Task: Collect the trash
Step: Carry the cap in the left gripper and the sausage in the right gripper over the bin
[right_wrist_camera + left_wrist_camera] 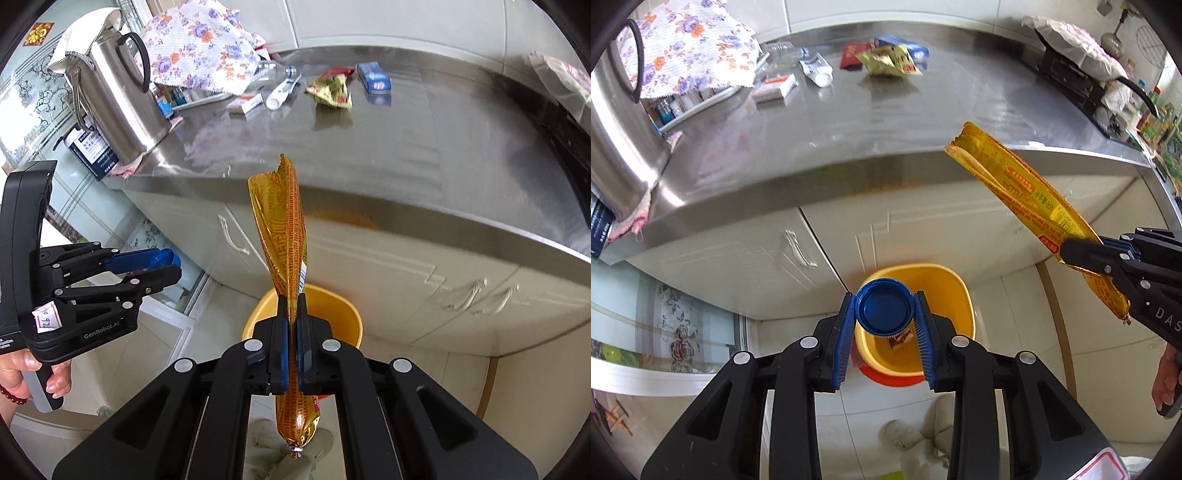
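My left gripper [884, 308] is shut on a blue round lid [884, 307] and holds it above the yellow bin [955, 291] on the floor. A wrapper lies inside the bin. My right gripper [292, 310] is shut on a long yellow wrapper [286, 225], held upright above the same bin [332, 306]; in the left wrist view it [1015, 184] is at the right. More trash lies at the back of the steel counter [886, 125]: a yellow packet [890, 61], a tube [818, 70], a small box [774, 88].
A steel kettle [110, 99] and a floral cloth [201, 48] stand at the counter's left. A blue box [375, 79] lies at the back. A stove [1071, 77] is on the right. Cabinet doors [406, 280] are behind the bin.
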`<state>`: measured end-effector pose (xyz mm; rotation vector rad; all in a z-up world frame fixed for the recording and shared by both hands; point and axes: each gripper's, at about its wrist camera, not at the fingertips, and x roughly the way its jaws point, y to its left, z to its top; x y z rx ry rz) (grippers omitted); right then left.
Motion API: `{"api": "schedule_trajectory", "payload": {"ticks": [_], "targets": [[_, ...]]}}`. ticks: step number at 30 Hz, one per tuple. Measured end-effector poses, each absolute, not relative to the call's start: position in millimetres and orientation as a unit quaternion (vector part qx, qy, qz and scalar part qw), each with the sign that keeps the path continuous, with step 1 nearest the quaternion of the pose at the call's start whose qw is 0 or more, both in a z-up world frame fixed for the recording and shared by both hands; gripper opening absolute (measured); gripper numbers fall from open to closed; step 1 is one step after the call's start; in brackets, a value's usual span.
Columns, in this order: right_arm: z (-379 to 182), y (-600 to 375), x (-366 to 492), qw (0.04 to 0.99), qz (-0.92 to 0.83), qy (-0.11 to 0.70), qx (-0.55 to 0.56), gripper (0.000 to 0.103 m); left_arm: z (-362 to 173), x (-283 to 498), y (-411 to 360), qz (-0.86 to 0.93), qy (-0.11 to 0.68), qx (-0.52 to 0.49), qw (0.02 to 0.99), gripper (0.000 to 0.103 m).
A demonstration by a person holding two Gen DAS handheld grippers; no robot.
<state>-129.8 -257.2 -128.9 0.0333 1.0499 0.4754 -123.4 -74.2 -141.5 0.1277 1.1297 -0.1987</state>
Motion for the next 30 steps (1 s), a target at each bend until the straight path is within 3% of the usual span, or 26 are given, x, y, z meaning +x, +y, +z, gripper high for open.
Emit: {"api": "schedule_trajectory", "payload": {"ticks": [7,21,30], "targets": [[-171,-253,-140,0.813,0.22,0.539,0.017,0.004,-192,-124,-80,-0.119,0.57,0.072,0.81,0.031],[-306,-234,-130,0.739,0.191,0.645,0.037,0.004,-328,-113,-81,-0.162,0.648,0.112,0.736,0.031],[-357,-221,-113,0.714,0.173,0.677,0.047,0.004,-378,-99,-79,-0.165,0.677,0.113,0.709,0.031]]}}
